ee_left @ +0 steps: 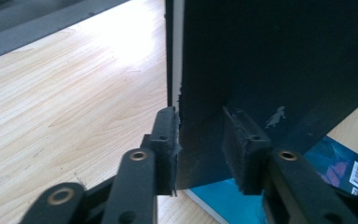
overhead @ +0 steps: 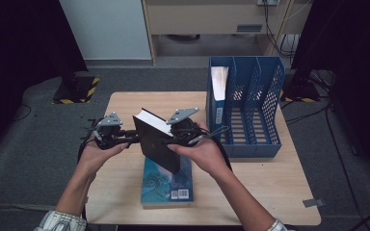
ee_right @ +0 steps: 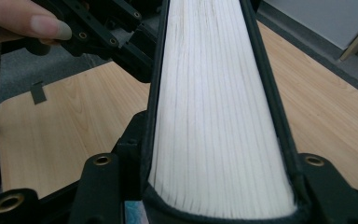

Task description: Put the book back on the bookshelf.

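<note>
Black hardcover book held tilted above teal book on counter. Right tongs clamp its page edge; left tongs straddle its cover, slack, far pad apart.

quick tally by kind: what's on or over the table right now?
Books: 2, a black book held up between both grippers, a teal book lying flat on the table
Blue file racks: 1, holding a binder or folder in its left slot
Grippers: 2, left gripper, right gripper
Total: 5, or 6 counting the rack's contents

overhead faces forward; both gripper views close on book.
</note>
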`<state>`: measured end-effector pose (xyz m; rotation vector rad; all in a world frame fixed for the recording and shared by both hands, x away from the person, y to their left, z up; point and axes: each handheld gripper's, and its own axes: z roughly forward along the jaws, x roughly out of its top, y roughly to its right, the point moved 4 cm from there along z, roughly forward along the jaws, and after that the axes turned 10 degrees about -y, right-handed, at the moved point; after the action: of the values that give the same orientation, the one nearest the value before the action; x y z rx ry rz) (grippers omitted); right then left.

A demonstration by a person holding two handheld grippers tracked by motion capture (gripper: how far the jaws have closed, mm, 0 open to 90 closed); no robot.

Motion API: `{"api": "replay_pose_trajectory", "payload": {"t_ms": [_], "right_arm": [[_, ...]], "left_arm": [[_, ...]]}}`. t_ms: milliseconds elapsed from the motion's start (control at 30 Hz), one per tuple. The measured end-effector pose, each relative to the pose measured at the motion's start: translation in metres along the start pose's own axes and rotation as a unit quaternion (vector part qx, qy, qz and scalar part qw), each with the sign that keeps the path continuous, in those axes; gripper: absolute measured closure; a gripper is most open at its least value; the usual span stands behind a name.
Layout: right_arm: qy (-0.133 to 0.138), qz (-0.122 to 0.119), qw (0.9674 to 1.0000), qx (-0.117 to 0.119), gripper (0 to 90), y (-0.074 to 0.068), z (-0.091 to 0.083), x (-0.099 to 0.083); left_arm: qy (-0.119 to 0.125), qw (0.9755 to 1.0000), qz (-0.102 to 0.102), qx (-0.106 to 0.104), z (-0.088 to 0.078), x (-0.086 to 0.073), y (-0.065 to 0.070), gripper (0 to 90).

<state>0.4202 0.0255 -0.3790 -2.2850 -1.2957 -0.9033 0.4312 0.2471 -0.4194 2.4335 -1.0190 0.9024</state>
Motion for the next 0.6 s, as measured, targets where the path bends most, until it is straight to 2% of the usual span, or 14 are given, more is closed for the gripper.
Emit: {"api": "replay_pose_trajectory", "payload": {"t_ms": [133,233,367,433,600], "right_arm": [[0.000,0.003,1.0000,0.002,49.0,0.000,0.000,0.000],[0.004,0.010,0.9999,0.005,48.9,0.001,0.001,0.000],[0.007,0.012,0.9999,0.007,48.7,0.002,0.002,0.000],[0.007,0.011,0.9999,0.005,48.3,0.001,0.003,0.000],[0.007,0.017,0.9998,0.006,46.4,0.000,0.010,0.001]], "left_arm": [[0.001,0.9999,-0.007,0.009,-0.002,-0.012,0.000,57.2],[-0.007,0.9998,-0.007,0.018,0.000,-0.026,0.001,53.9],[-0.006,0.9983,-0.010,0.057,0.003,-0.046,0.002,49.8],[-0.003,0.9976,-0.015,0.068,0.004,-0.057,0.003,47.1],[-0.001,0.9968,-0.037,0.071,0.013,-0.081,0.005,40.5]]}}
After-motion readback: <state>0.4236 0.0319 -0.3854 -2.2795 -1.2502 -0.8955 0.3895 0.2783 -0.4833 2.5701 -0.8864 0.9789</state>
